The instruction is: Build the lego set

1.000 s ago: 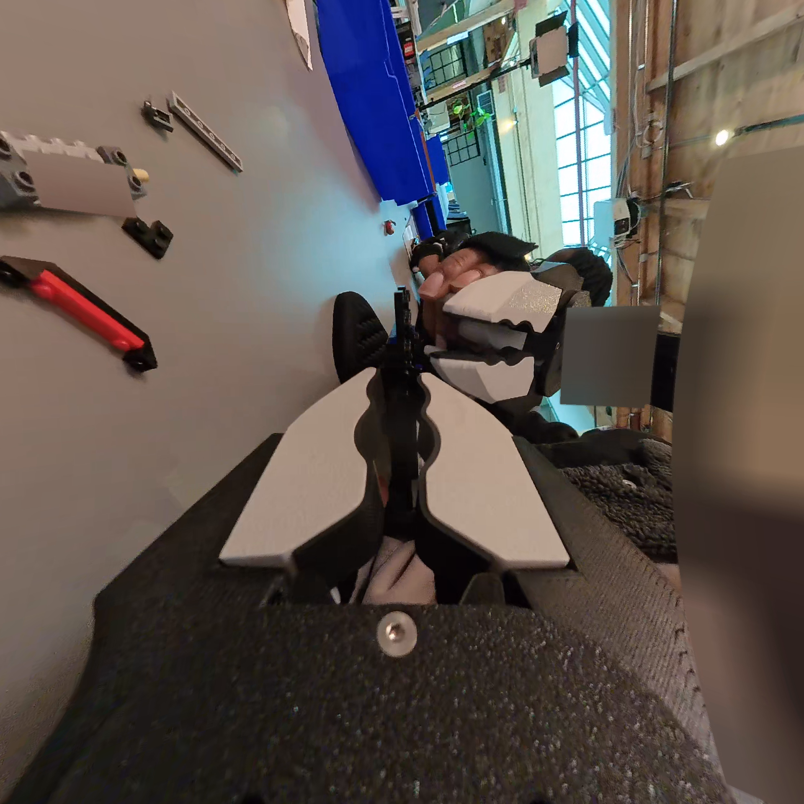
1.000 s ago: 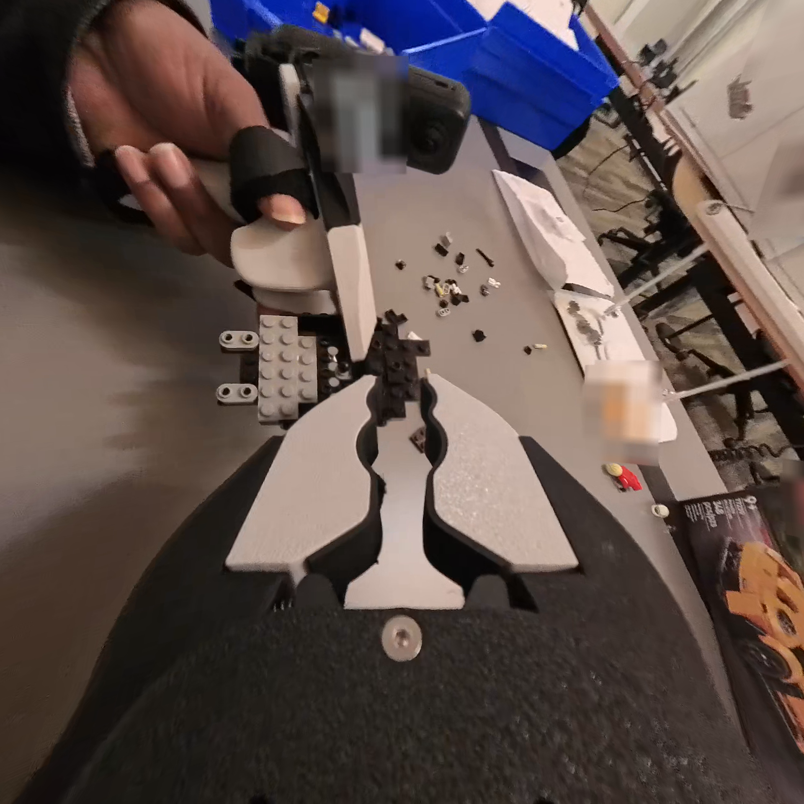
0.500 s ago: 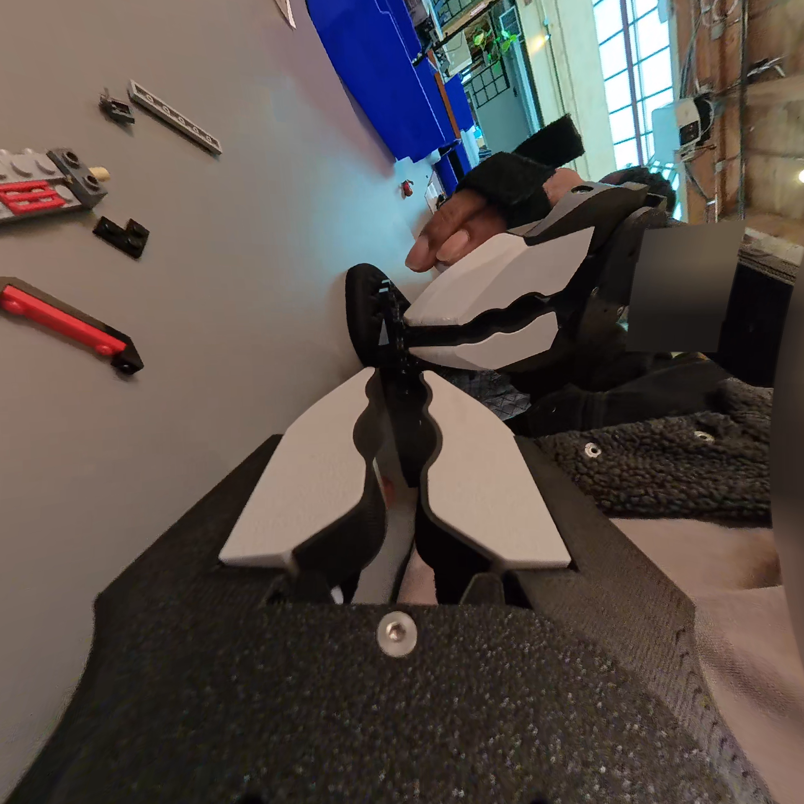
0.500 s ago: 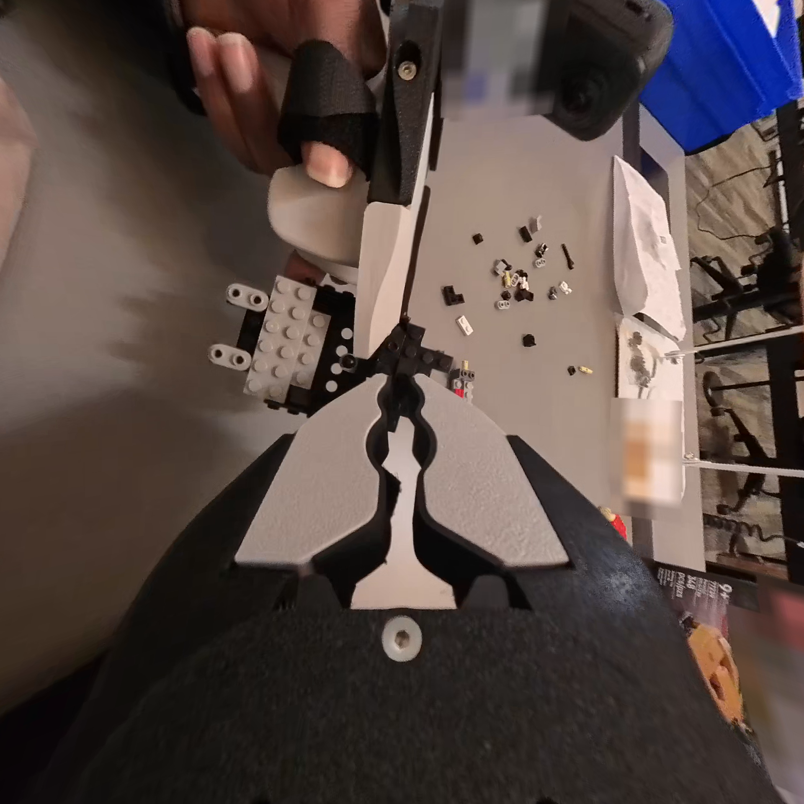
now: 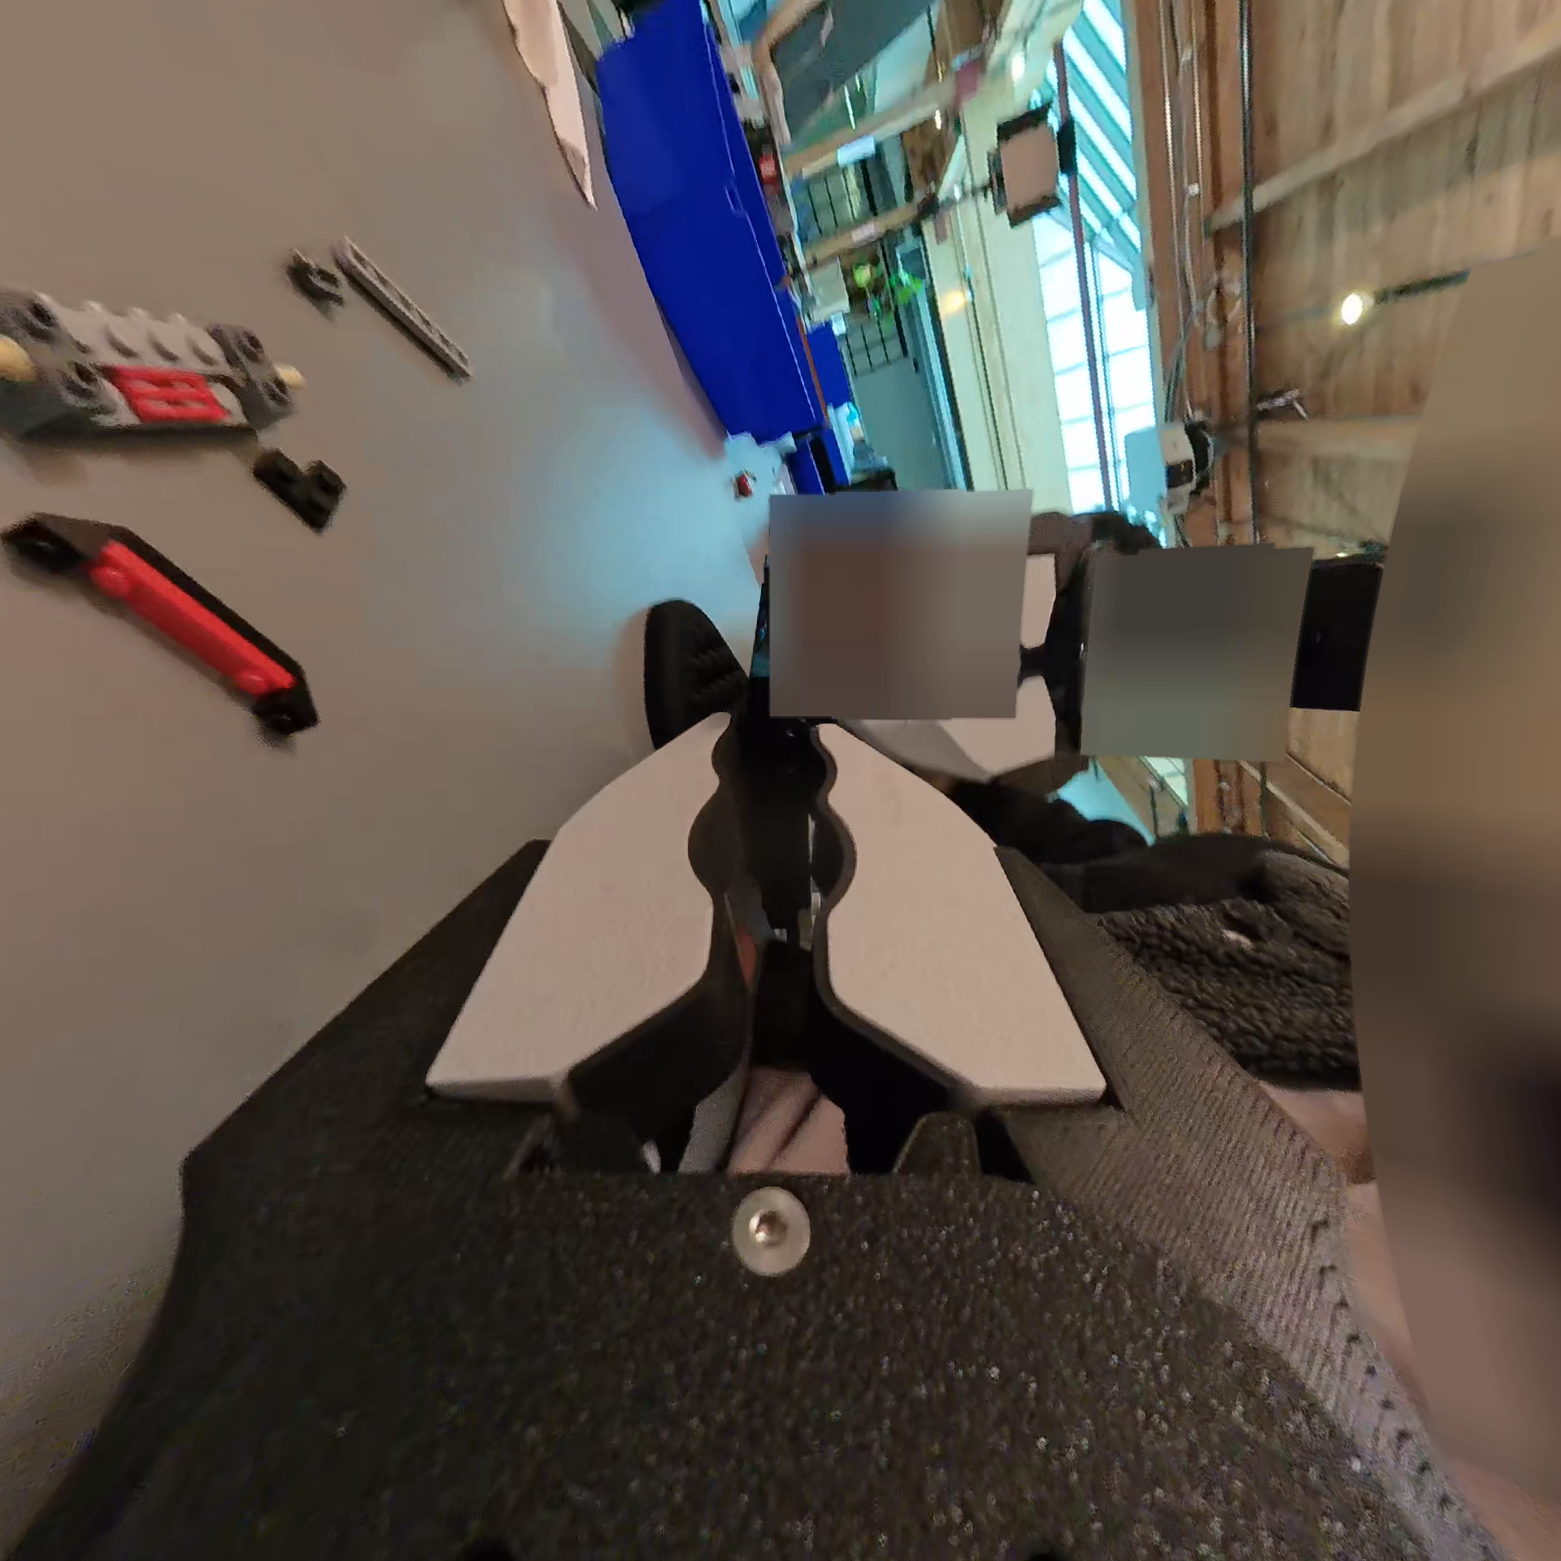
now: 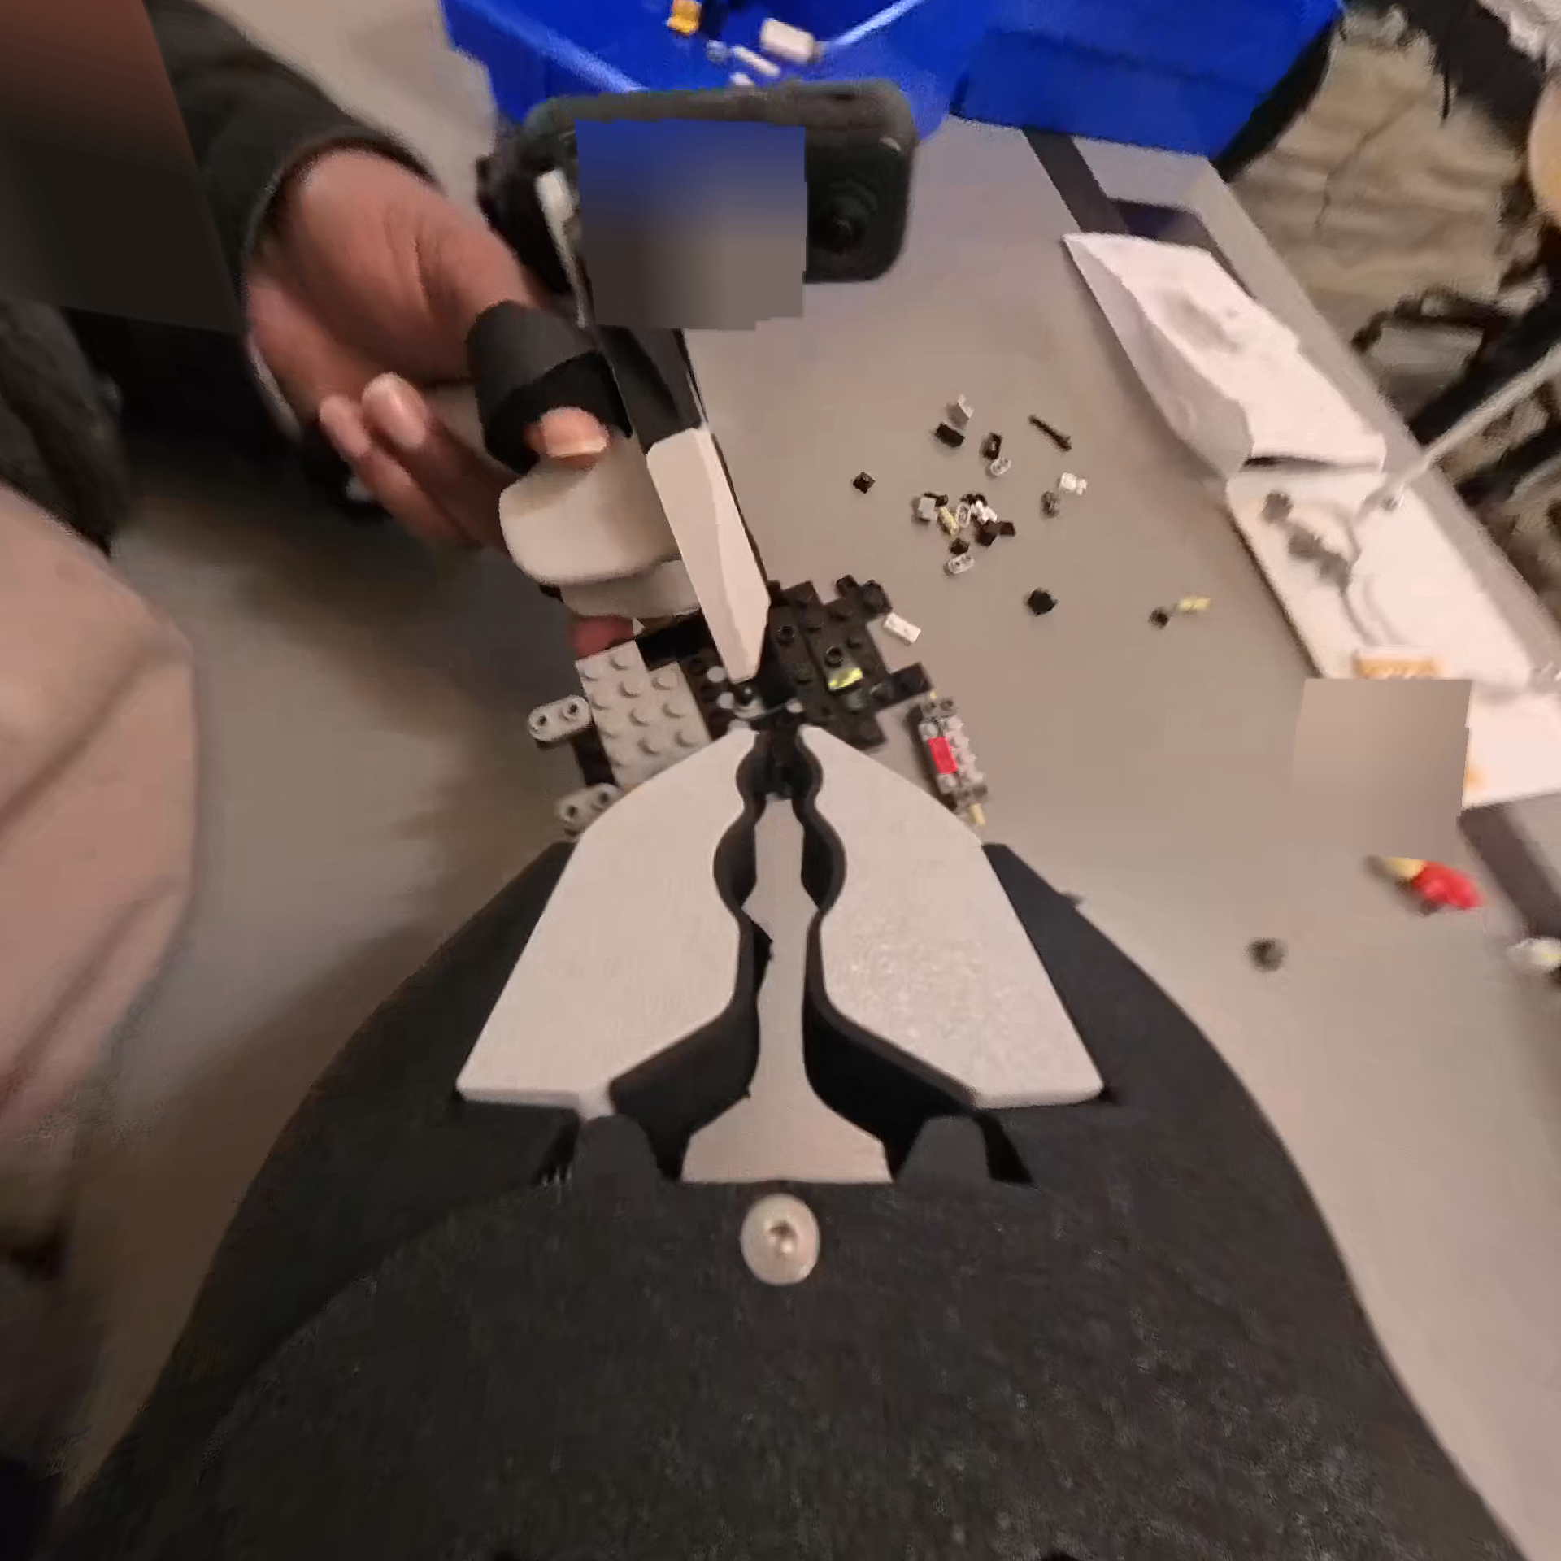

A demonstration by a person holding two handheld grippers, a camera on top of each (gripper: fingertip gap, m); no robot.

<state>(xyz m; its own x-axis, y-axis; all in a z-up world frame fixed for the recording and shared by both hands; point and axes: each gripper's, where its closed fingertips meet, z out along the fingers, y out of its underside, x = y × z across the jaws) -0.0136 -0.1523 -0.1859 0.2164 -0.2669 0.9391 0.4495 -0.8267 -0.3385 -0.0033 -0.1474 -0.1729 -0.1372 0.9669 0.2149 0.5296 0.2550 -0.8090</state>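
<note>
The half-built model [image 6: 650,718], grey plates on black ones, hangs above the grey table [image 6: 1098,676]. My left gripper [image 5: 773,747] is shut on it and sees it edge-on as a thin black strip [image 5: 781,836]. In the right wrist view the left gripper [image 6: 743,667] comes down from above in a hand. My right gripper [image 6: 779,743] is shut on the near edge of the model's black plate section [image 6: 824,650]. In the left wrist view the right gripper is mostly hidden; one white finger [image 5: 921,743] shows.
On the table lie a grey and red block [image 5: 144,384], also in the right wrist view [image 6: 946,752], a red and black bar [image 5: 169,621], a black corner piece [image 5: 300,486], a grey strip [image 5: 401,308], a black tyre [image 5: 688,667], scattered small parts [image 6: 971,515], paper sheets [image 6: 1225,355], blue bins [image 6: 1056,59] and a red figure [image 6: 1436,883]. Both grippers' tips are close together, under 4 cm apart.
Both grippers stayed shut and together at the model. The model turned, so more black plate shows past my right fingertips. The grey and red block came into the right wrist view.
</note>
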